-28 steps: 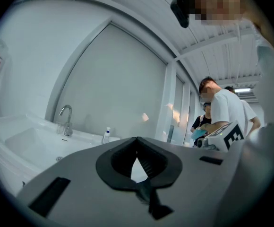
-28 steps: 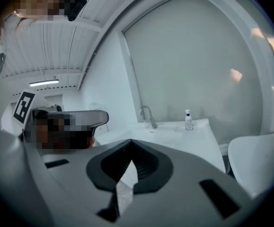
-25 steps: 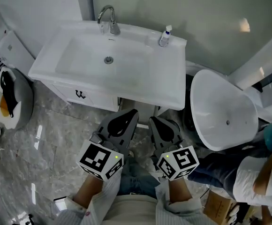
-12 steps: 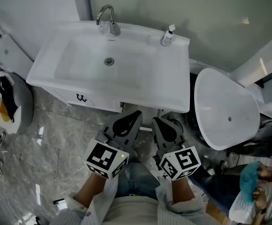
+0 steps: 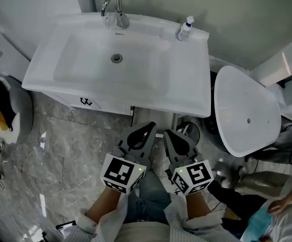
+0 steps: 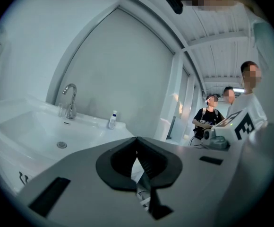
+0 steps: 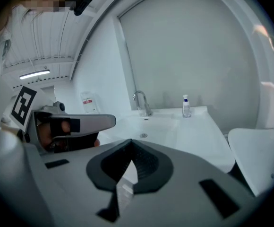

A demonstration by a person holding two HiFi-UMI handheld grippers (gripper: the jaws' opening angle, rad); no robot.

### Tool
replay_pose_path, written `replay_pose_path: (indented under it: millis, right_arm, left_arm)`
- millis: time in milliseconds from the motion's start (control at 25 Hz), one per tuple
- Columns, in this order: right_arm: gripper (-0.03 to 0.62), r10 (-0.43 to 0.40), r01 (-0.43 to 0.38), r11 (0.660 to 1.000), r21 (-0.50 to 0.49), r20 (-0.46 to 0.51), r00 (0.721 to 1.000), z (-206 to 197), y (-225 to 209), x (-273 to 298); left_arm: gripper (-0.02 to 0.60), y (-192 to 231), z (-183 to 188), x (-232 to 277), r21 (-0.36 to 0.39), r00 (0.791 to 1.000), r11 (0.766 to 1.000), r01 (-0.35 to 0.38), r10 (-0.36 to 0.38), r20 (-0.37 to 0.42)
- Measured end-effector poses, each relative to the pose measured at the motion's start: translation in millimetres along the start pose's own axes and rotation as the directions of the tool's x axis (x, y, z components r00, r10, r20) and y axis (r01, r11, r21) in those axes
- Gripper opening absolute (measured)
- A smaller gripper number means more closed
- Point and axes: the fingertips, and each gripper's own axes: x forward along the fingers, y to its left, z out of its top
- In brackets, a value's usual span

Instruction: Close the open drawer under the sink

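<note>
The white sink vanity [image 5: 186, 92] fills the top of the head view, with a chrome faucet [image 5: 113, 6] at its back. Under the basin's front edge shows a white drawer front [image 5: 68, 99] with a small dark handle [image 5: 86, 103]; how far it stands out I cannot tell. My left gripper [image 5: 150, 125] and right gripper [image 5: 167, 133] hang side by side just in front of the vanity, touching nothing. Both are shut and hold nothing. The left gripper [image 6: 137, 139] and the right gripper [image 7: 131, 141] each point up over the sink [image 6: 47, 134] [image 7: 175, 126].
A soap bottle [image 5: 185, 29] stands on the vanity's back right corner. A white oval basin-like fixture [image 5: 246, 110] sits close on the right. A grey cushion [image 5: 15, 112] lies on the marble floor [image 5: 60, 160] at left. People [image 5: 267, 205] are at the lower right.
The head view has shifted forward over the sink. Both grippers stay shut and side by side, a little lower in the view. The person at right has moved toward the lower right corner.
</note>
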Motion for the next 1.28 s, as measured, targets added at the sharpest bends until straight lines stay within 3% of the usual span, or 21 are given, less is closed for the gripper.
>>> replay_pose_path:
  millis: [720, 1280]
  right_arm:
    - [0.009, -0.077, 0.076, 0.997, -0.011, -0.120, 0.990, -129.9, -23.6, 38.7]
    - [0.011, -0.149, 0.157, 0.988, 0.008, -0.263, 0.953, -222.7, -35.5, 59.0]
  left_arm:
    - [0.017, 34.2, -152.9, 11.6, -0.028, 0.986, 0.998, -0.051, 0.046, -0.158]
    - [0.017, 55.0, -244.8, 5.6, -0.013, 0.948, 1.000, -0.012, 0.007, -0.319]
